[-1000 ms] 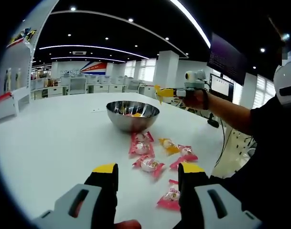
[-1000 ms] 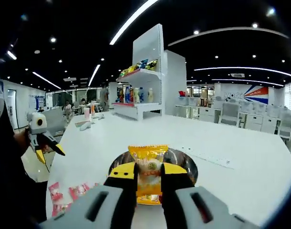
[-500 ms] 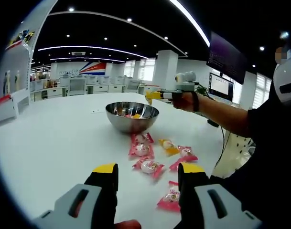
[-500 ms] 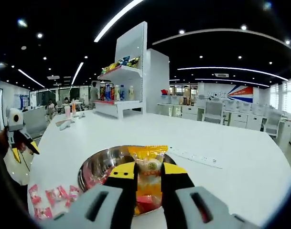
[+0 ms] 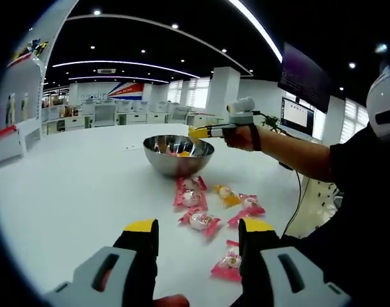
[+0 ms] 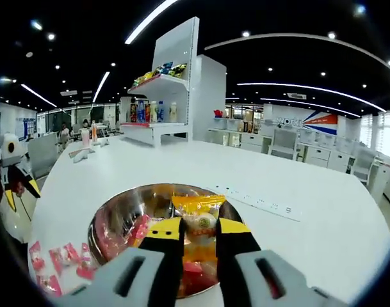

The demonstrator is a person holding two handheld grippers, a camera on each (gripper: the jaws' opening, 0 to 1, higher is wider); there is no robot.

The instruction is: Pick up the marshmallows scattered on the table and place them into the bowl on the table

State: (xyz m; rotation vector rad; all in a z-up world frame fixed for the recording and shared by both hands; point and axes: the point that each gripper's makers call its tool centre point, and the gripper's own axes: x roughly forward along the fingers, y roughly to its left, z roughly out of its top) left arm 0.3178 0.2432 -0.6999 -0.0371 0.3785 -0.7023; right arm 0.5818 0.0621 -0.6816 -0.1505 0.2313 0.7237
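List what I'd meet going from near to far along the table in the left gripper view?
Yellow-tipped black fingers → pink-wrapped marshmallow → cluster of pink wrapped marshmallows → shiny steel bowl → distant white desks.

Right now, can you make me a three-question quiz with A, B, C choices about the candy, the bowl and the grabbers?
1. Where is the yellow marshmallow packet?
A. over the steel bowl
B. on a shelf
C. on the floor

2. What colour is the wrapper that the right gripper holds?
A. blue
B. yellow
C. green

3. How is the left gripper?
A. shut on a packet
B. open, holding nothing
C. inside the bowl

Answers: A, the bowl lies right beneath it; B, the wrapper between its jaws is yellow; B, its jaws stand apart above the table.
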